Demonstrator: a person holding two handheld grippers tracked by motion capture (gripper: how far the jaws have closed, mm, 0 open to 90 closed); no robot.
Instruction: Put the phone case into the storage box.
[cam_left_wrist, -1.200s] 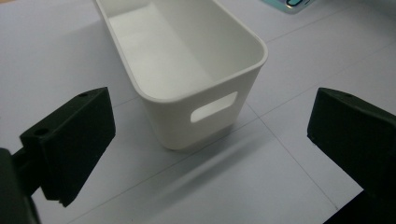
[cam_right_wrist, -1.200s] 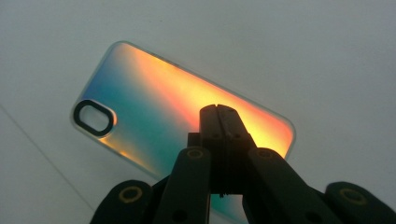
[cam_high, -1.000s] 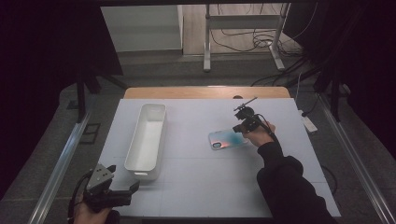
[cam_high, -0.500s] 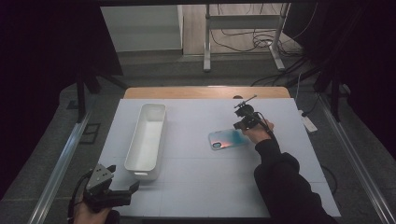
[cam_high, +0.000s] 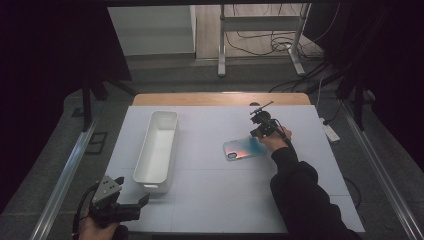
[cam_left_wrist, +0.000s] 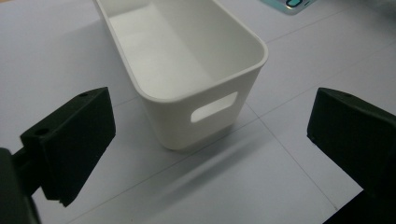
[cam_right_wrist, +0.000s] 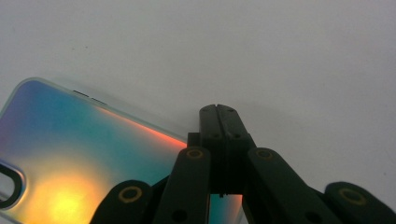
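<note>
We are pinching the near edge of the iridescent phone case (cam_right_wrist: 79, 158) with our right gripper (cam_right_wrist: 219, 116), jaws pressed together, the case lying flat beside them. Our left gripper (cam_left_wrist: 210, 140) is gaping wide, facing the white bin (cam_left_wrist: 187, 60) just ahead.

floor (cam_high: 165, 75): grey | metal stand (cam_high: 260, 30): far side | cables (cam_high: 265, 45): on floor | surroundings: dark

place: lab | signs: dark curtains (cam_high: 55, 45), floor cables (cam_high: 260, 42) (tangled), metal stand (cam_high: 260, 22)
</note>
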